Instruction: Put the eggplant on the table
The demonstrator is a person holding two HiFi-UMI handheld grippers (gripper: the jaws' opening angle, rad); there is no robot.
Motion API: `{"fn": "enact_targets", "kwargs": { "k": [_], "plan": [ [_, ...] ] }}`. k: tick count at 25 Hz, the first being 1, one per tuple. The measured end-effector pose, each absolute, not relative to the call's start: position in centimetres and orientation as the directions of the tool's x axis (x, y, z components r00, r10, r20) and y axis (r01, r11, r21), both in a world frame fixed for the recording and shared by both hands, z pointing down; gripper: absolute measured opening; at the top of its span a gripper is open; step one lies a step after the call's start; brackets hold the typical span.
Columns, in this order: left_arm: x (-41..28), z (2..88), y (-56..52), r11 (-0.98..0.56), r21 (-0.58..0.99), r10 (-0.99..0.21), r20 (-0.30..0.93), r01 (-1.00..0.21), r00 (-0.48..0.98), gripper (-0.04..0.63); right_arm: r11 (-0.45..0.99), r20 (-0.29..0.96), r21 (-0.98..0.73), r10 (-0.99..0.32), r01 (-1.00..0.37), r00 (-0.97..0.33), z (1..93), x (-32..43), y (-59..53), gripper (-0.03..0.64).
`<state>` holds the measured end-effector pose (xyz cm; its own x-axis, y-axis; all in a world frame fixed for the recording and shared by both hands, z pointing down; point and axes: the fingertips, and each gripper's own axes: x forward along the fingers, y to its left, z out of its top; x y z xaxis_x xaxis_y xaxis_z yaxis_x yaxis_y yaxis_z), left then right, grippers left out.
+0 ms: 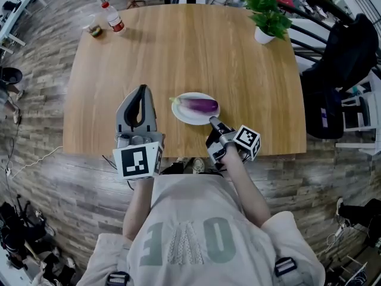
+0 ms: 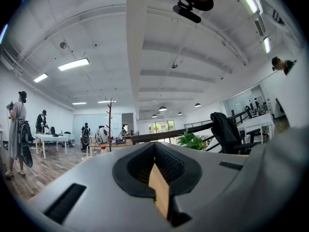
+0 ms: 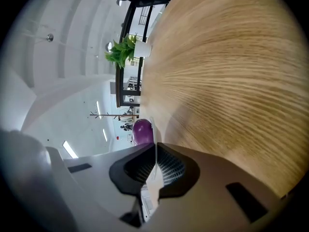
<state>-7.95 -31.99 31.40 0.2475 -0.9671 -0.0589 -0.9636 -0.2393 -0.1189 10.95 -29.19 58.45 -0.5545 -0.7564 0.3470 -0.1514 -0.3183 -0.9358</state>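
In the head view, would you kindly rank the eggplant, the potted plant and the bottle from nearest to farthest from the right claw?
1. eggplant: on the plate, just ahead of the right claw.
2. potted plant: far right corner.
3. bottle: far left corner.

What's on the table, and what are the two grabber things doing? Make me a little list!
table: light wood
eggplant: purple, lying on the plate
plate: white, near the table's front edge
right gripper: jaws shut on the plate's rim
left gripper: jaws shut, holding nothing, left of the plate
far corners: potted plant, bottle
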Motion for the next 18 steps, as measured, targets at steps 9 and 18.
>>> {"fn": "enact_targets", "kwargs": {
  "k": [9,18],
  "plan": [
    [-8.6,32.9,-32.9,-0.244,-0.114,-0.968,-0.034,-0.963,0.249,0.006,-0.362,0.391,-0.917,-0.735,-0.168,-0.554,60.7,10.4,-30.4,0.026],
    [-8.8,33.0,-33.2,-0.258,-0.106,-0.965,-0.029,-0.96,0.262,0.006,-0.406,0.434,-0.896,-0.723,-0.177,-0.538,61.4,10.1,-30.8,0.026]
  ]
}}
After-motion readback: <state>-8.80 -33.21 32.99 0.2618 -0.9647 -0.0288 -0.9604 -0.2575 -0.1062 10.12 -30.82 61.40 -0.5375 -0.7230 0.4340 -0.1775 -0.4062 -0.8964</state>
